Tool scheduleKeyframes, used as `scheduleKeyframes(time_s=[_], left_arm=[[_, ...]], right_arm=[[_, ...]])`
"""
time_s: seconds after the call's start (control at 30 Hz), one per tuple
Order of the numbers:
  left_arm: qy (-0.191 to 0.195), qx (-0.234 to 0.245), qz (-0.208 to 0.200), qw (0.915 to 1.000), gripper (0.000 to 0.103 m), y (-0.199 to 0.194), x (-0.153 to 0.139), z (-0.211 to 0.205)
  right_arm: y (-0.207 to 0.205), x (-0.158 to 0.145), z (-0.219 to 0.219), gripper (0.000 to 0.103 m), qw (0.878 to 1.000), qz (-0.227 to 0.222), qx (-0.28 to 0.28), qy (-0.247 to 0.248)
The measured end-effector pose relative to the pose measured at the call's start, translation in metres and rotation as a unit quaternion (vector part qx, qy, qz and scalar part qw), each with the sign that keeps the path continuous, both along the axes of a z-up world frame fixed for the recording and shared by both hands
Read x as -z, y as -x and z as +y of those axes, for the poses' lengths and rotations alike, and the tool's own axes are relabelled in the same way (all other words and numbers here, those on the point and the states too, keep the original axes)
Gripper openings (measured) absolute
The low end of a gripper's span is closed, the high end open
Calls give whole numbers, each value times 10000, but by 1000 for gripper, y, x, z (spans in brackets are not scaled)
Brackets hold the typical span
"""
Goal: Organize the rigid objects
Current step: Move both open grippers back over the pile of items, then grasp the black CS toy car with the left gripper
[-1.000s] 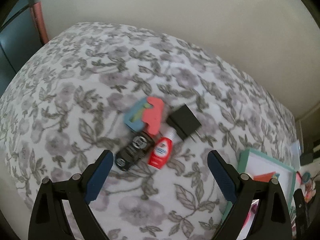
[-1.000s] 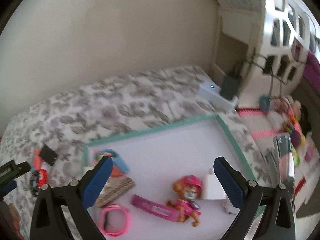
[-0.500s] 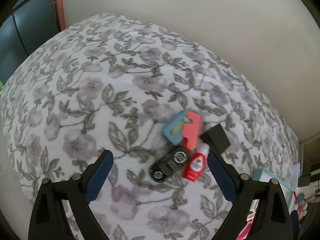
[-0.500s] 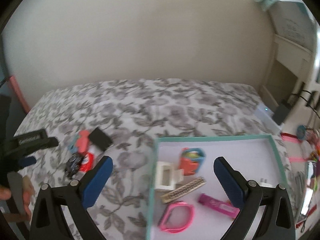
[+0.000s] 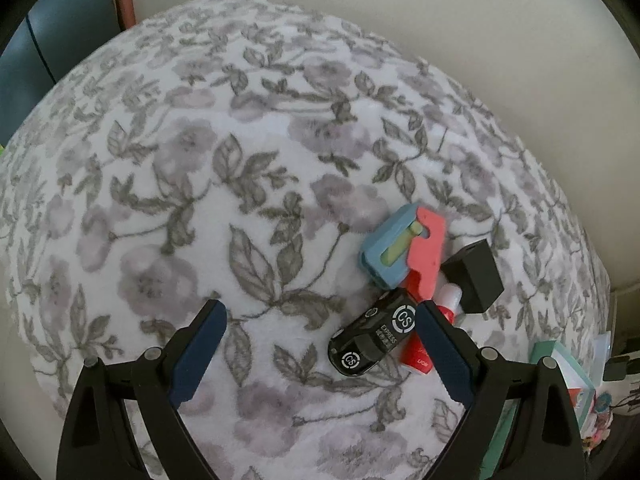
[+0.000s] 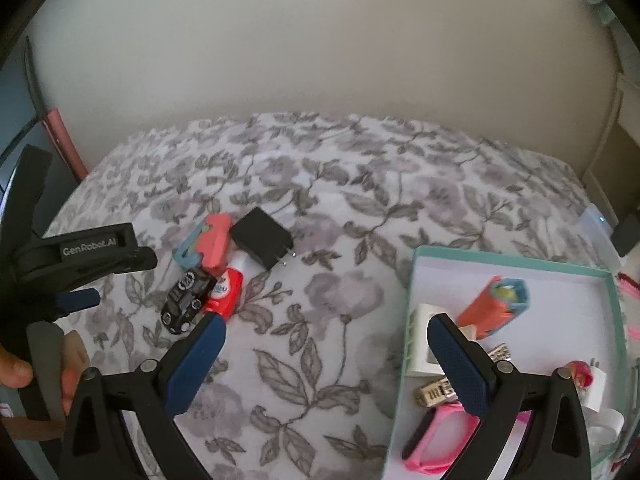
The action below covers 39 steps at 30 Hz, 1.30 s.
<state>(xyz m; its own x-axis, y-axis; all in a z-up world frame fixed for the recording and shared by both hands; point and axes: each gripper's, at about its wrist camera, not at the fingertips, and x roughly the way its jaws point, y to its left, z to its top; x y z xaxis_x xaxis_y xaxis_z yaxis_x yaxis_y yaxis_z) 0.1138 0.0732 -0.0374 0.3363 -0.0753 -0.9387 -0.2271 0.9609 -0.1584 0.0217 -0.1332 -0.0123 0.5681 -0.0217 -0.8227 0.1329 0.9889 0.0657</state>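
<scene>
On the flowered bedspread (image 5: 200,200) lies a small heap: a blue and coral clip (image 5: 404,244), a black toy car (image 5: 374,338), a red bottle (image 5: 420,354) and a black charger (image 5: 474,276). My left gripper (image 5: 320,312) is open just short of the heap, its right finger beside the car. The right wrist view shows the same clip (image 6: 208,242), charger (image 6: 262,238), bottle (image 6: 226,290) and car (image 6: 186,298), with the left gripper (image 6: 126,280) to their left. My right gripper (image 6: 326,324) is open and empty above bare bedspread, between the heap and a teal-rimmed box (image 6: 512,258).
The box holds a second coral and blue clip (image 6: 492,306), a white adapter (image 6: 422,340), a pink band (image 6: 440,436) and several small items. A hand (image 6: 12,368) holds the left gripper. A wall runs behind the bed; a pink pole (image 6: 64,140) stands at left.
The right gripper swung left from over the box to the open bedspread, bringing the heap into view. The left gripper shifted so the heap now sits by its right finger.
</scene>
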Motion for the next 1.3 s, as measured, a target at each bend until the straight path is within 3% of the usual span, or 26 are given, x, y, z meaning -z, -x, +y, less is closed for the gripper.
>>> scheduleKeyframes(time_s=[0.17, 0.43, 0.73, 0.83, 1.07, 1.3], left_arm=[[106, 290, 234, 9993, 95, -6, 17, -10], [-36, 796, 406, 9960, 95, -13, 33, -33], [-200, 725, 358, 9965, 93, -18, 39, -37], [-207, 732, 331, 9966, 89, -16, 38, -34], [-82, 1030, 350, 9940, 60, -14, 34, -42], [-34, 1095, 298, 9935, 50, -12, 35, -44]], right_arm=[[-9, 14, 2, 102, 9998, 198, -23, -20], [-16, 28, 5, 102, 9992, 389, -67, -93], [-15, 31, 4, 102, 9989, 458, -67, -90], [-15, 32, 4, 102, 9988, 470, -73, -83], [-16, 34, 7, 102, 9985, 522, -132, -51], [-20, 40, 7, 102, 9981, 597, -107, -83]])
